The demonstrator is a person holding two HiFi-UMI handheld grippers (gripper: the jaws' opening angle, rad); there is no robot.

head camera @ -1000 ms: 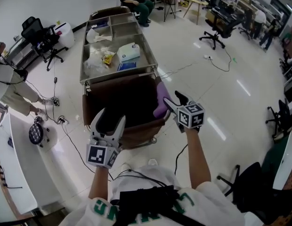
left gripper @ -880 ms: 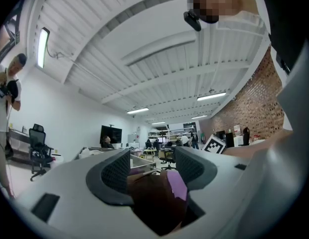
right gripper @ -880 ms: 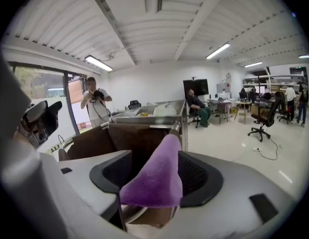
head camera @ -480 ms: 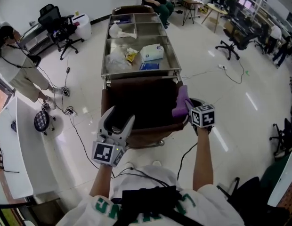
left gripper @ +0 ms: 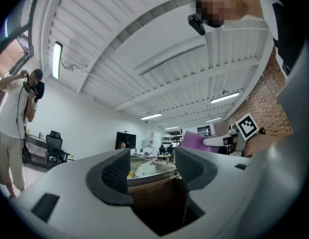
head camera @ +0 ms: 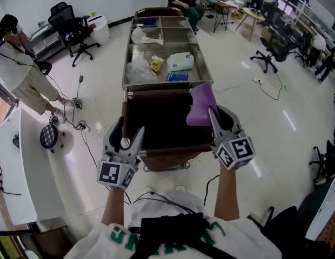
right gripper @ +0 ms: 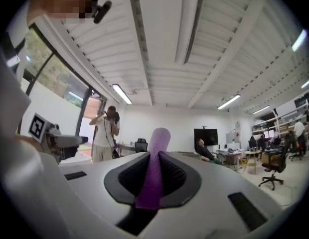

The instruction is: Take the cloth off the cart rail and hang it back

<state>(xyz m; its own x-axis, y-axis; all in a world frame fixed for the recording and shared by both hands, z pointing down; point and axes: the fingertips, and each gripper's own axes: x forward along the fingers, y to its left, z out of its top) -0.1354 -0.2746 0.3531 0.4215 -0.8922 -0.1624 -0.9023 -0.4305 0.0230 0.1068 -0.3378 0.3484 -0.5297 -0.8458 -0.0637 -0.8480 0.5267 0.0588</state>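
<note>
A glossy white floor fills an open workroom, seen from above. At the lower left of the head view the left gripper (head camera: 128, 131) has its jaws spread with nothing between them. At the lower right, the right gripper (head camera: 215, 117) has its jaws closed on a fold of the purple cloth (head camera: 200, 103). The cloth droops just right of centre, over the right side of the cart's dark bin (head camera: 156, 124); whether it touches the rail cannot be told.

It looks light, soft and limp, so it will likely sag and swing. A pinch near one edge, as here, should let it drape over the rail.

Beyond, the cart (head camera: 126, 82) carries a white box (head camera: 180, 62) and packets on its steel tray.
</note>
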